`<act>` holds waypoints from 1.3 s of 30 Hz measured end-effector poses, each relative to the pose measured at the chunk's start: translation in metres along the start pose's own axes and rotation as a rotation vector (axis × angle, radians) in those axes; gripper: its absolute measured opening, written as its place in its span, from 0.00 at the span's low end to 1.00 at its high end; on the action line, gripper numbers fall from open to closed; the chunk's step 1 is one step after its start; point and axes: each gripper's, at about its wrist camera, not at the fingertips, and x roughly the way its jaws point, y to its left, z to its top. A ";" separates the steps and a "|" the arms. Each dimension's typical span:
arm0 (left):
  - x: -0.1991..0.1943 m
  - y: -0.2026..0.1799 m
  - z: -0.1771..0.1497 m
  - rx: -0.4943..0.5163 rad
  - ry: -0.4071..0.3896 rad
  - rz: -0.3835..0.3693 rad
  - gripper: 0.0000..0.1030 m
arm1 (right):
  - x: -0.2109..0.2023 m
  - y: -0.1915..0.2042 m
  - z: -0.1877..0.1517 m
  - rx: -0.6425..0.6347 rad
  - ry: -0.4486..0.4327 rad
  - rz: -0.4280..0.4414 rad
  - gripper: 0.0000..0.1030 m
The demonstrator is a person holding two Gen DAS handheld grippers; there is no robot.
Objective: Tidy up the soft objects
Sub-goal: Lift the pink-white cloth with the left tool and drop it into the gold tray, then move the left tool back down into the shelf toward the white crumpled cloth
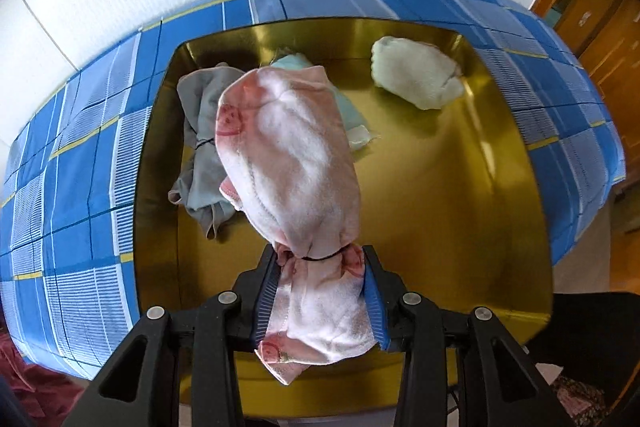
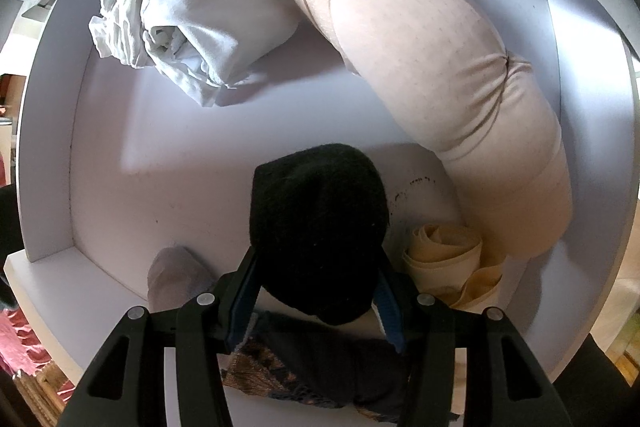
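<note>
The pink bundle [image 1: 292, 163] in the left tongs [image 1: 320, 291] is fluffy terry cloth, and the tray [image 1: 460, 179] under it is glossy, mirror-smooth gold metal on a woven checked blue cloth [image 1: 80, 187]. The black bundle [image 2: 320, 227] in the right tongs [image 2: 316, 291] looks matt and fuzzy like knit, beside a smooth beige roll [image 2: 440, 67] with a faint dotted texture on a matt white shelf [image 2: 160, 187]. Both tongs are matt black plastic with ribbed blue pads [image 1: 266, 303].
</note>
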 end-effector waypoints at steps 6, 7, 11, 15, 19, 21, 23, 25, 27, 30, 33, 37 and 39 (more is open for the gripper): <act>0.008 0.012 0.014 -0.084 -0.035 0.030 0.54 | -0.002 -0.005 0.002 0.013 0.003 0.014 0.52; 0.008 0.014 0.014 -0.101 -0.037 0.023 0.54 | -0.002 -0.005 0.003 0.015 0.003 0.016 0.52; 0.002 0.019 0.009 -0.126 -0.068 0.040 0.62 | -0.004 -0.008 0.004 0.017 0.004 0.017 0.52; -0.007 0.022 -0.005 -0.128 -0.101 0.072 0.63 | -0.004 -0.008 0.005 0.015 0.004 0.013 0.52; -0.023 0.027 -0.021 -0.179 -0.165 0.016 0.69 | -0.005 -0.009 0.004 0.015 0.005 0.012 0.52; -0.029 0.027 -0.029 -0.195 -0.183 -0.015 0.70 | -0.004 -0.008 0.004 0.015 0.004 0.010 0.52; -0.035 0.026 -0.040 -0.201 -0.205 -0.037 0.71 | -0.005 -0.007 0.003 0.012 0.004 0.006 0.52; -0.041 0.021 -0.049 -0.198 -0.228 -0.048 0.73 | -0.004 -0.006 0.002 0.011 0.003 0.004 0.52; -0.047 0.018 -0.061 -0.191 -0.255 -0.061 0.75 | -0.003 -0.003 0.002 0.009 0.003 0.001 0.52; -0.057 0.011 -0.081 -0.171 -0.303 -0.073 0.79 | -0.003 0.000 0.001 0.007 0.003 -0.003 0.52; -0.064 -0.001 -0.105 -0.125 -0.347 -0.095 0.79 | -0.003 0.002 0.000 0.004 0.003 -0.007 0.52; -0.062 -0.025 -0.138 -0.053 -0.379 -0.120 0.85 | -0.003 0.003 -0.001 0.008 0.004 -0.008 0.52; -0.052 -0.037 -0.155 -0.018 -0.356 -0.148 0.86 | -0.003 0.001 -0.001 0.027 0.007 -0.015 0.52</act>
